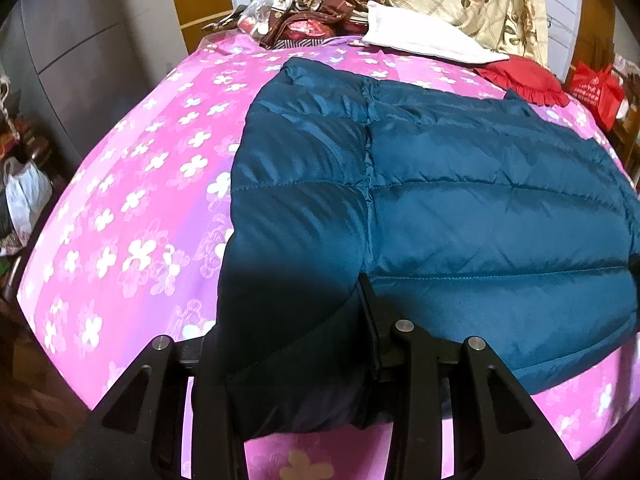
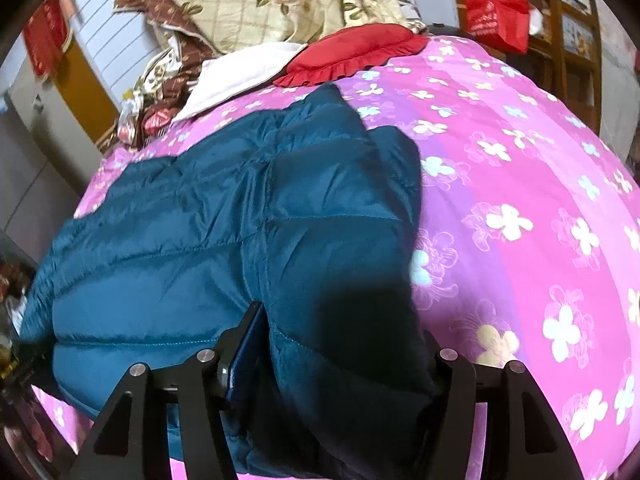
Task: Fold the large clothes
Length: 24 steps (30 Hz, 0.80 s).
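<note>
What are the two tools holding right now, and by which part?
Left tool grips the jacket at its near left corner. Right tool has the near right corner between its jaws; grip uncertain.

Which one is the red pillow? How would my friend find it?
Start at the big pink flowered bedsheet and look to its far end, past the teal puffy jacket. The red pillow lies there beside a white folded cloth. Only it has a frilly ruffled edge.

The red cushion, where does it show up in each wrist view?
Left wrist: red cushion sits upper right, beyond the jacket, beside the white cloth.
Right wrist: red cushion sits top centre, right of the white cloth.
Shared landmark: the white cloth.
</note>
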### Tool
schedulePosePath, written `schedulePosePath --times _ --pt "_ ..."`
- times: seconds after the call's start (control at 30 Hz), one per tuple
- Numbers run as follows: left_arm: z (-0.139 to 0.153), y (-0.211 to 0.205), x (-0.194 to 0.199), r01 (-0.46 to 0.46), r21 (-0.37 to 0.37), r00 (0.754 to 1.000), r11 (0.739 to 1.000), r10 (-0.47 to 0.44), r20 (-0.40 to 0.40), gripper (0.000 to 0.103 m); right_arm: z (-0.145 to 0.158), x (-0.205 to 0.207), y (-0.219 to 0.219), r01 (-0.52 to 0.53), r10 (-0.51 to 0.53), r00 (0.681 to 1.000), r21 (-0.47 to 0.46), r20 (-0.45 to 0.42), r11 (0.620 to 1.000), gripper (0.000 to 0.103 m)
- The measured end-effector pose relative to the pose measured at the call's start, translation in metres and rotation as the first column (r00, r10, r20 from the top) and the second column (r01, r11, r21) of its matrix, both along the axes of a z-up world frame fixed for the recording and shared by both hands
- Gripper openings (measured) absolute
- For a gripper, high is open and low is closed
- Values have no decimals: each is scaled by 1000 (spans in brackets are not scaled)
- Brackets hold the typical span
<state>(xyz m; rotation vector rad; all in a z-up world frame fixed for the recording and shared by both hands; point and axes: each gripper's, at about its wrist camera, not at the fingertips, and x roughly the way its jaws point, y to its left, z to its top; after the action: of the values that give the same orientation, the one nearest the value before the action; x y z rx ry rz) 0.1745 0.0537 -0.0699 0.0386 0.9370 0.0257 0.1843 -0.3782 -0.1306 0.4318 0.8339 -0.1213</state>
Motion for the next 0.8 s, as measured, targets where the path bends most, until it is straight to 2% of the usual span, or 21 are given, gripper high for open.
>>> schedulePosePath --times 0.03,0.07,0.13,0.33,0.47,0.57,0.63,0.7,0.8 --pt "1 1 -2 -2 -11 1000 1000 2 -3 35 1 -3 0 4 -4 1000 1 3 1000 62" --pt "2 3 -3 -4 -20 1000 1000 4 -7 36 3 -6 -1 11 -11 1000 -2 8 1000 69" --pt "4 6 -3 -8 -39 1000 999 7 -16 36 10 -15 -4 23 -22 999 -17 32 1000 74" --pt "9 11 -11 -3 -62 1000 998 2 -10 36 35 -38 -5 64 -56 995 -100 86 993 74" --pt "14 20 -13 -4 -128 1000 992 4 -6 36 50 -46 12 29 -9 994 -172 112 985 74" --pt "20 23 2 6 -170 999 985 -12 -40 36 56 -45 37 -27 55 992 -234 114 972 74" --pt "20 17 18 36 -127 998 991 -41 -39 37 58 -44 56 -64 97 989 -268 113 961 74" --pt "10 5 37 64 -47 997 997 -67 -45 38 58 -41 78 -101 139 984 -300 109 949 74" --pt "-4 -3 52 69 -7 997 998 -69 -45 44 58 -29 111 -152 194 977 -345 90 926 74"
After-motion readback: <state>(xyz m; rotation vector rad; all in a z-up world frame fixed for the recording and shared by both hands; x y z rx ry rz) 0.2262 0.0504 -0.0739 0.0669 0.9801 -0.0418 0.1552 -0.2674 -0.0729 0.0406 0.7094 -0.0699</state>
